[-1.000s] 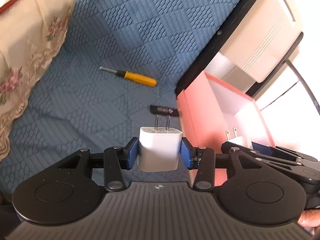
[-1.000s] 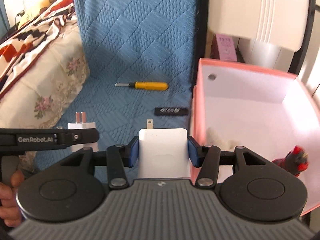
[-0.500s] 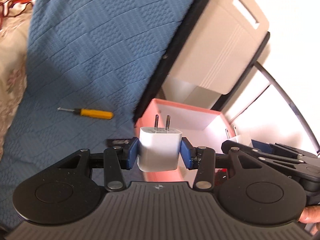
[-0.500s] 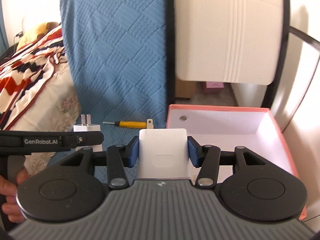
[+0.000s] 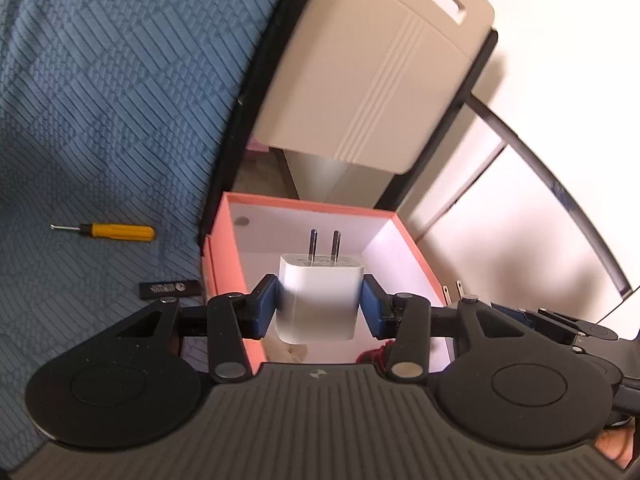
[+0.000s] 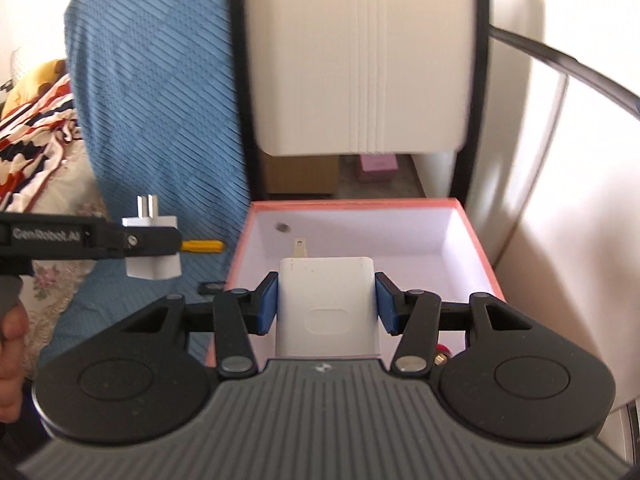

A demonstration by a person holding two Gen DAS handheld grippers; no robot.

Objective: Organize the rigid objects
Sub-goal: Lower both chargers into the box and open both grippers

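Note:
My left gripper (image 5: 319,306) is shut on a small white plug adapter (image 5: 318,300) with two prongs pointing forward, held above the near left part of a pink box (image 5: 224,248) with a white inside. My right gripper (image 6: 326,304) is shut on a larger white charger block (image 6: 326,304), also over the pink box (image 6: 480,248). The left gripper and its small adapter (image 6: 151,246) show at the left of the right wrist view. A yellow-handled screwdriver (image 5: 116,231) and a small black bar (image 5: 170,289) lie on the blue quilt (image 5: 100,100). Something red (image 5: 370,354) lies in the box bottom.
A beige cabinet panel (image 5: 372,80) in a black frame stands behind the box. A white wall or door (image 5: 520,220) is to the right. Patterned bedding (image 6: 40,128) lies at the left of the quilt. A hand (image 6: 10,344) grips the left tool.
Both grippers have risen and swung right from over the quilt to above the pink box, each still holding its white plug. The screwdriver and black bar lie where they were.

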